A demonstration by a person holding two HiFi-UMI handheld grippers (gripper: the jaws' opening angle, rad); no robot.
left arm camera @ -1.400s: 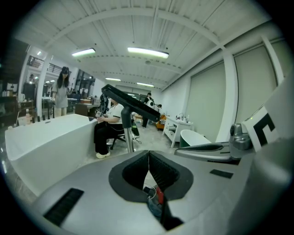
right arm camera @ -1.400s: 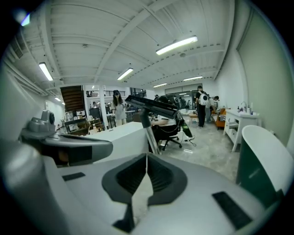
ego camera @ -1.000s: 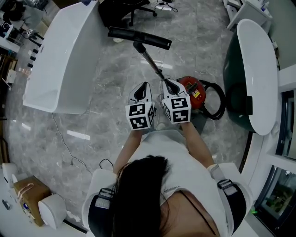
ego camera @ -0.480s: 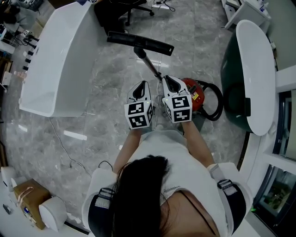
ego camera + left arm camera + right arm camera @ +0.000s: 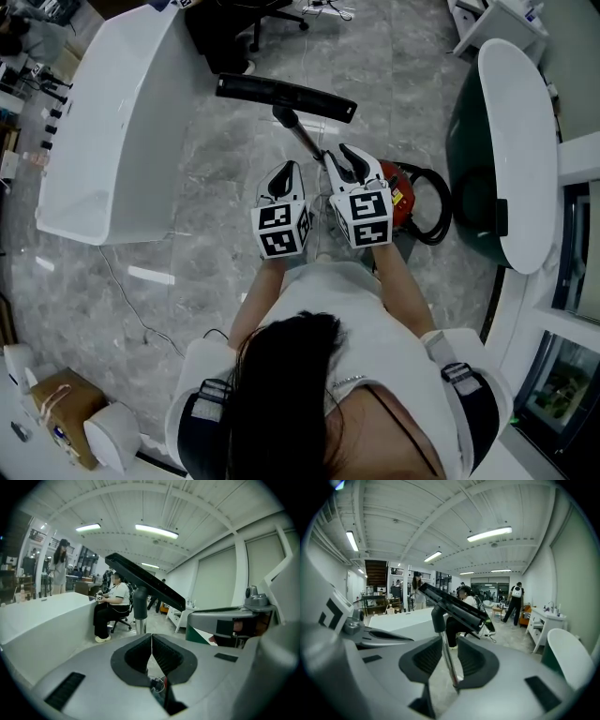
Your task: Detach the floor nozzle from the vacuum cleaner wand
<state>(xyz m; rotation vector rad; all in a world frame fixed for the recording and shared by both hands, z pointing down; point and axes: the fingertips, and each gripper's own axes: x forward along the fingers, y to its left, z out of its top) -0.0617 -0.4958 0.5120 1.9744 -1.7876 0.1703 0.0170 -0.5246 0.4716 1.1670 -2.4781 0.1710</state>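
Right gripper: jaws just opening, loose around wand, likely regripping.
Left gripper: clenched, empty, beside wand.
Nozzle: not yet detached.

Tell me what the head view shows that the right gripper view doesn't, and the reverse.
Head view only: the red vacuum body and its black hose on the floor beside the right gripper.
Right gripper view only: that gripper's jaws stand apart, having just been opening, with the wand running between them; people show in the background.
Both: the floor nozzle, attached to the wand's far end, and the white table.
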